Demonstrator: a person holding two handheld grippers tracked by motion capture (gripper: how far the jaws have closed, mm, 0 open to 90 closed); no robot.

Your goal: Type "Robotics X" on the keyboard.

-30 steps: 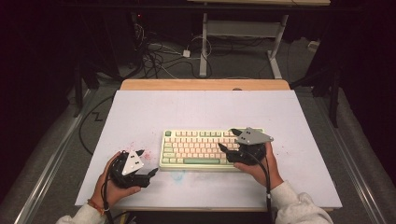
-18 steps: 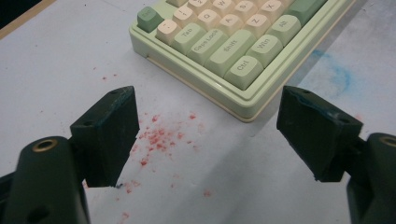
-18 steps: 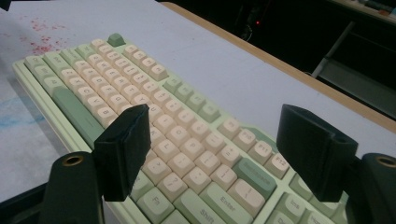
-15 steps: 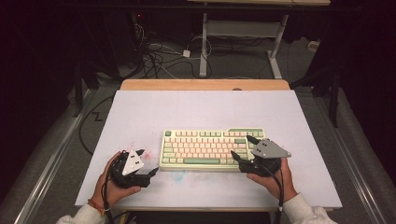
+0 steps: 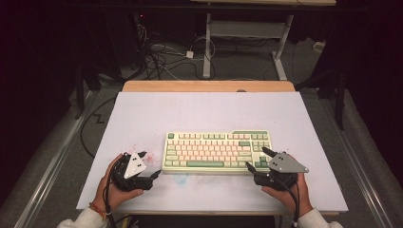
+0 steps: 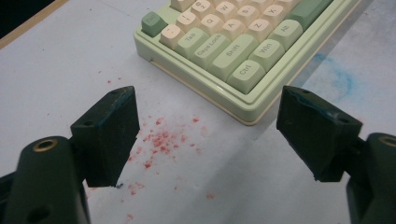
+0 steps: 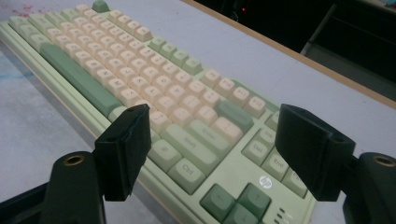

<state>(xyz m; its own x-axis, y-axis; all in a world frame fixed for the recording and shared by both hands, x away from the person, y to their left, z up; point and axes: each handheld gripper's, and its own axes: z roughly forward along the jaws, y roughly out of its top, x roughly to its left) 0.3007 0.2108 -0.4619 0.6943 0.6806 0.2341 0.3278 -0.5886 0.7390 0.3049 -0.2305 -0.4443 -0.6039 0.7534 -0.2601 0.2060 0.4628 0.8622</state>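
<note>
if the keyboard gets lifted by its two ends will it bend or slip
The keyboard has a thick one-piece case, so it probably stays stiff. Its smooth rim may slip in a shallow pinch. It lies flat on the table, so a push should slide it, not tip it.

The keyboard (image 5: 216,150) is pale green with cream and darker green keys; the table mat (image 5: 209,114) is white, flecked red and smudged blue, perhaps ink; both grippers' jaws are black
</note>
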